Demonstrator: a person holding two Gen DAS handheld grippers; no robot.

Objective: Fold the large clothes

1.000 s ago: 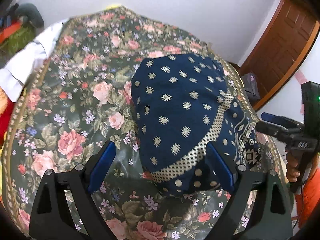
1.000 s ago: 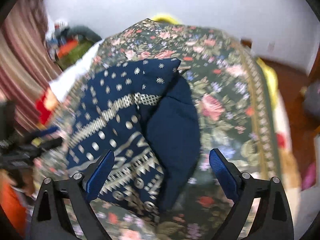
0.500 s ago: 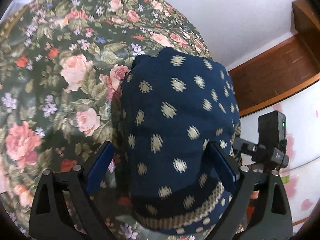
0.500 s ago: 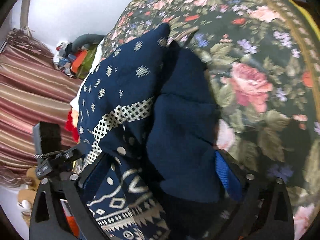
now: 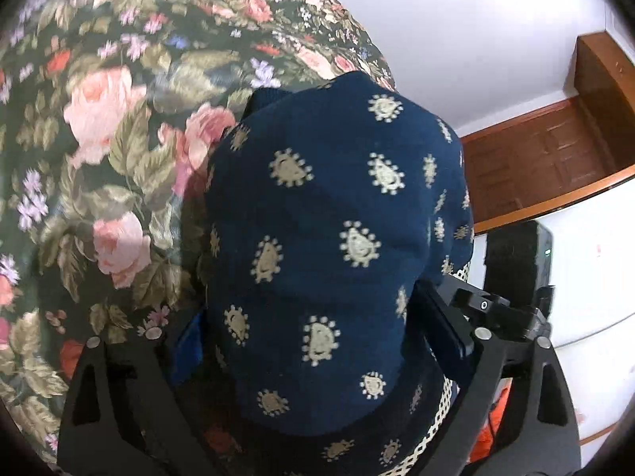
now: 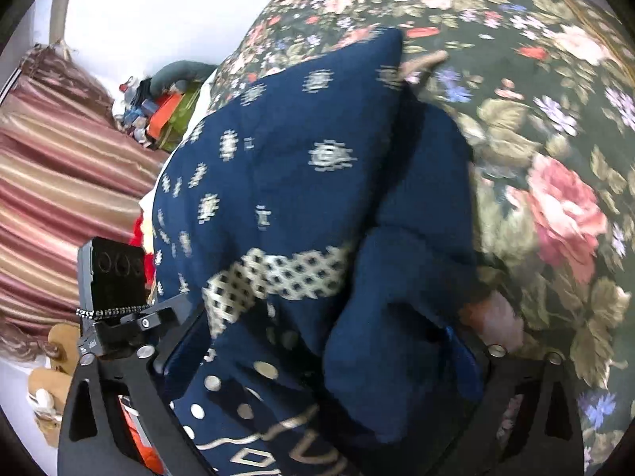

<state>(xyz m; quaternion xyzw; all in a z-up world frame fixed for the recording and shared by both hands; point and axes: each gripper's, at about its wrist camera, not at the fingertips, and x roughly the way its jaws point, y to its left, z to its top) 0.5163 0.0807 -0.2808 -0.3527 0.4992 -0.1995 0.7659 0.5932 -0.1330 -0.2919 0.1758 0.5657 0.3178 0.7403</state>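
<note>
two grippers over folded navy garment (image 5: 329, 246) on floral bedspread (image 5: 119, 127), left gripper (image 5: 317, 341) and right gripper (image 6: 317, 341) jaws wide, closing, cloth between, pads' contact unclear

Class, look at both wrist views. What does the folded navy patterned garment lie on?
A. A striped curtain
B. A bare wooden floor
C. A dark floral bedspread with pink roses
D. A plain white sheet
C: in both wrist views the navy garment rests on the floral bedspread, whose pink roses and green leaves show around the cloth's edges.
</note>
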